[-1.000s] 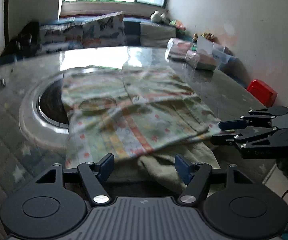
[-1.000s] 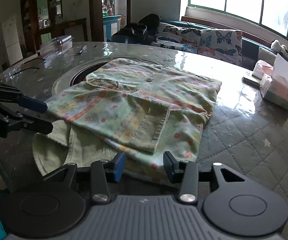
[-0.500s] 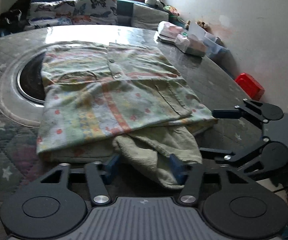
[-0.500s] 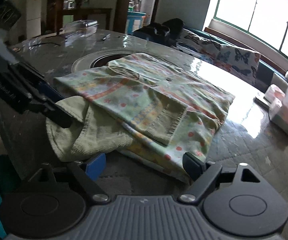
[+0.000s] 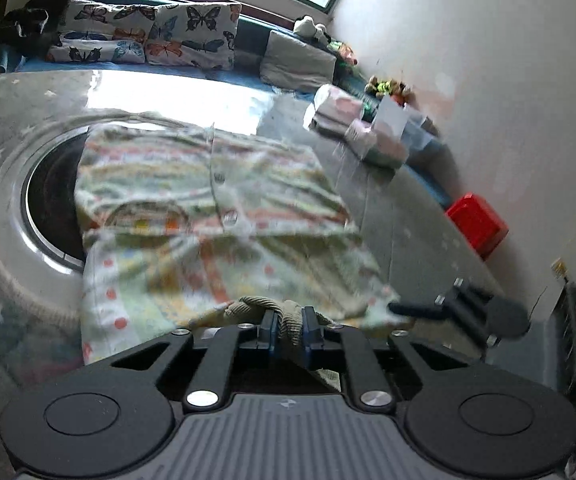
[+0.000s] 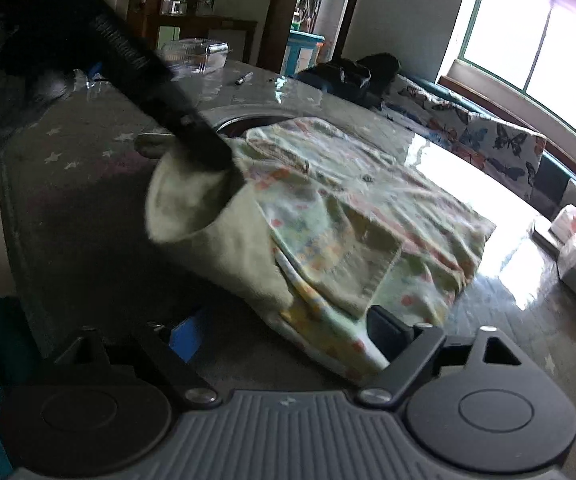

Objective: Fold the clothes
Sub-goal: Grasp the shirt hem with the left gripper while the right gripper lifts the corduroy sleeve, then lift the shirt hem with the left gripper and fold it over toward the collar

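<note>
A flowered, light-coloured shirt [image 5: 207, 208] lies spread on the table over a pale green ribbed garment [image 6: 215, 232]. My left gripper [image 5: 290, 326] is closing, and its blue pads pinch a bunched edge of the green garment [image 5: 288, 312], raised off the table. In the right wrist view the left gripper [image 6: 211, 152] holds that edge up at the pile's left corner. My right gripper [image 6: 288, 332] stands wide and is closing slightly. The near edge of the pile lies between its fingers, and the pads do not press it. One right finger [image 5: 416, 309] shows at the shirt's right corner.
The table [image 6: 71, 208] has a grey quilted cover with stars and a round sunken ring [image 5: 11, 216] under the shirt's far left. Tissue packs [image 5: 372, 136] sit far right, a clear box [image 6: 195, 54] far left. A red box [image 5: 476, 224] lies on the floor beyond the table's right edge.
My left gripper went from open around the green edge to shut on it and lifted it. My right gripper opened wide and rolled, with the pile's near edge now between its fingers.
</note>
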